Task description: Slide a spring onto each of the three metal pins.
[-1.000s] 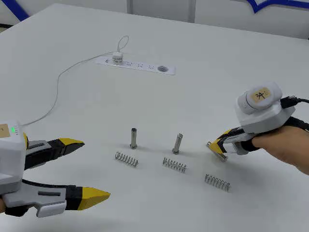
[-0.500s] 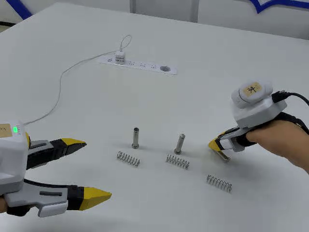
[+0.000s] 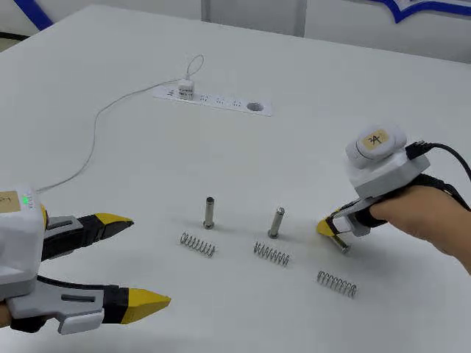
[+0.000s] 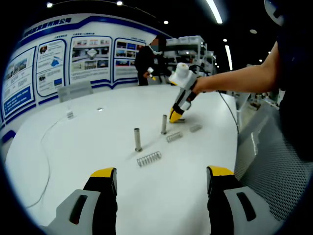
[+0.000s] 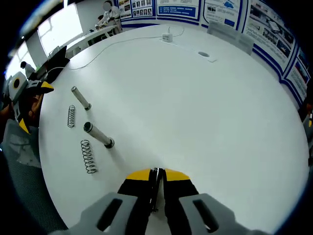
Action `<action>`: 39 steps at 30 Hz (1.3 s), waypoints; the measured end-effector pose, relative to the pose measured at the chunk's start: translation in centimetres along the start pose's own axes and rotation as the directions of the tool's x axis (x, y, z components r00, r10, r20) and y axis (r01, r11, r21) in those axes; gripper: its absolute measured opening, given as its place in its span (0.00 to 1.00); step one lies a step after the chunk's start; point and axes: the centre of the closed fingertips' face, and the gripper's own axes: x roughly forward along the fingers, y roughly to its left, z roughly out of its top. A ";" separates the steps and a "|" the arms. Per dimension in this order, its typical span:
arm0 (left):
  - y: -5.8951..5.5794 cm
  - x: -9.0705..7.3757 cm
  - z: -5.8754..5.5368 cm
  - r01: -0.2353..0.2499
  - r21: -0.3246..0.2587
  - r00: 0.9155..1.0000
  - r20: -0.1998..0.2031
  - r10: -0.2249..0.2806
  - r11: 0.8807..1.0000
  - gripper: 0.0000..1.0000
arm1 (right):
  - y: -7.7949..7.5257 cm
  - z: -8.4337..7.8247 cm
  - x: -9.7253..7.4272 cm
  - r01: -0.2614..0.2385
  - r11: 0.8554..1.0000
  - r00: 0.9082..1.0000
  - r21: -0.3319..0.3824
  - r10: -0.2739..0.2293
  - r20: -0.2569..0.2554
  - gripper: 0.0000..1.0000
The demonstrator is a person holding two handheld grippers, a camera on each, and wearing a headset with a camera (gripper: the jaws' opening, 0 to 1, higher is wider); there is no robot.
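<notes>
Two metal pins stand upright on the white table, one [image 3: 209, 212] to the left and one [image 3: 277, 221] in the middle. My right gripper [image 3: 333, 229] is shut on the third pin [image 3: 341, 243], held slanted just above the table to the right of them. In the right gripper view this pin [image 5: 155, 190] sits between the closed jaws. Three springs lie flat in front of the pins: left [image 3: 198, 244], middle [image 3: 271, 254], right [image 3: 336, 283]. My left gripper [image 3: 136, 261] hovers open at the near left with nothing in it, and the left gripper view looks toward the pins [image 4: 137, 139].
A white power strip [image 3: 221, 101] with a plug [image 3: 185, 91] lies at the back, and its cable [image 3: 92, 140] curves toward the left edge. A person stands in the far background [image 4: 145, 61].
My right gripper has turned slightly and shifted a little left with the pin held in it. The left gripper, the standing pins and the springs have stayed put; the head camera has drifted.
</notes>
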 end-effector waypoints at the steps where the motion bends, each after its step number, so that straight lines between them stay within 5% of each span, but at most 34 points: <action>1: 0.0 0.0 0.0 0.001 0.000 1.000 -0.001 -0.001 1.000 0.77 | 0.0 0.0 0.0 0.000 1.000 1.000 -0.001 0.000 -0.003 0.10; 26: -0.1 -0.1 0.2 0.004 0.005 1.000 0.000 -0.004 1.000 0.76 | -0.3 0.1 0.5 0.048 0.995 0.983 -0.088 -0.063 -0.172 0.09; 30: -0.1 -0.1 0.3 0.003 0.007 1.000 0.000 -0.003 1.000 0.76 | -0.3 0.1 0.5 0.052 0.996 0.984 -0.067 -0.063 -0.167 0.09; 39: -0.1 -0.2 1.1 -0.002 0.017 1.000 0.014 0.002 1.000 0.75 | 0.1 -0.3 0.0 0.046 0.999 0.997 -0.010 -0.046 -0.065 0.09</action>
